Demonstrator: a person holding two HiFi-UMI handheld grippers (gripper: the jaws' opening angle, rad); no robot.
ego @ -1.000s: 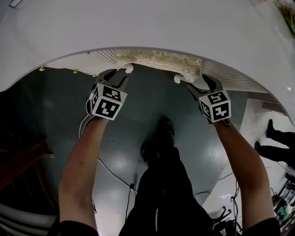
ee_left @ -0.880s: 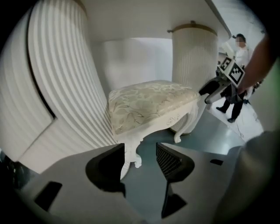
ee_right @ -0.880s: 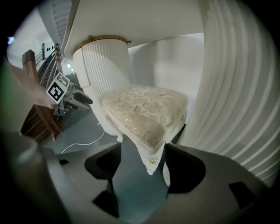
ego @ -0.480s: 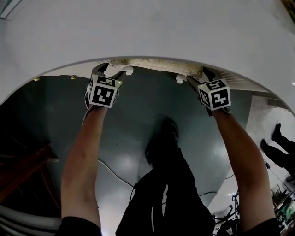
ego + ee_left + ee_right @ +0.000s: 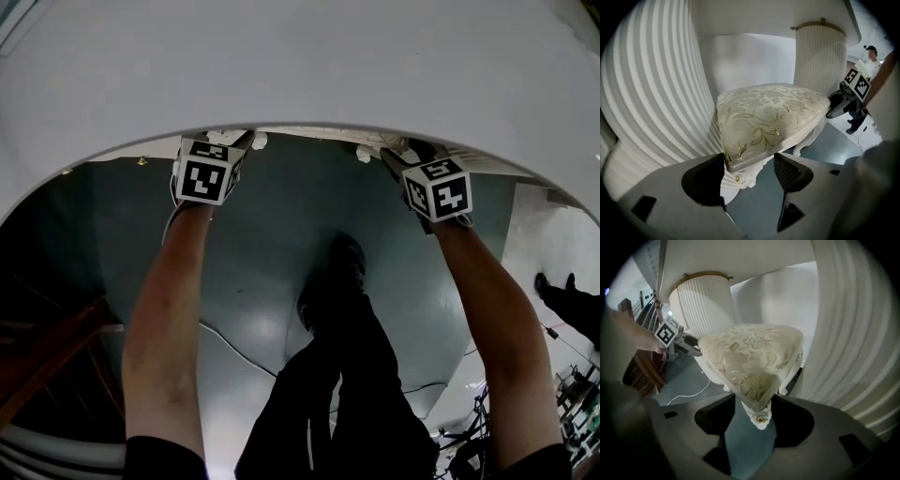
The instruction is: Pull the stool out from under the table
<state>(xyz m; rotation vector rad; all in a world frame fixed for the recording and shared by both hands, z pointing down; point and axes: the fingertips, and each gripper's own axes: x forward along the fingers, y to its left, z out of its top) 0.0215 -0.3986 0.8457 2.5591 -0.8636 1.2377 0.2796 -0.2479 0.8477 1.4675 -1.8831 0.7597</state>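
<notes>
The stool [image 5: 768,117] has a cream floral cushion and carved white legs, and it stands under the white table [image 5: 300,66]. In the head view the table top hides all but two white leg tips [image 5: 364,153]. My left gripper [image 5: 749,161] [image 5: 225,139] straddles one seat corner. Its jaws have just been opening, and a gap shows beside the right pad. My right gripper [image 5: 754,401] [image 5: 403,150] has just been closing its jaws, and both now lie against the opposite seat corner.
Fluted white table pedestals [image 5: 647,93] [image 5: 703,305] flank the stool closely. A white cable [image 5: 234,342] trails over the grey floor by my legs [image 5: 337,375]. Dark wooden furniture [image 5: 47,347] is at the left, and another person's feet [image 5: 562,300] at the right.
Both grippers have moved forward under the table edge to the stool's corners. The table top now hides the seat in the head view. The left jaws have spread wider.
</notes>
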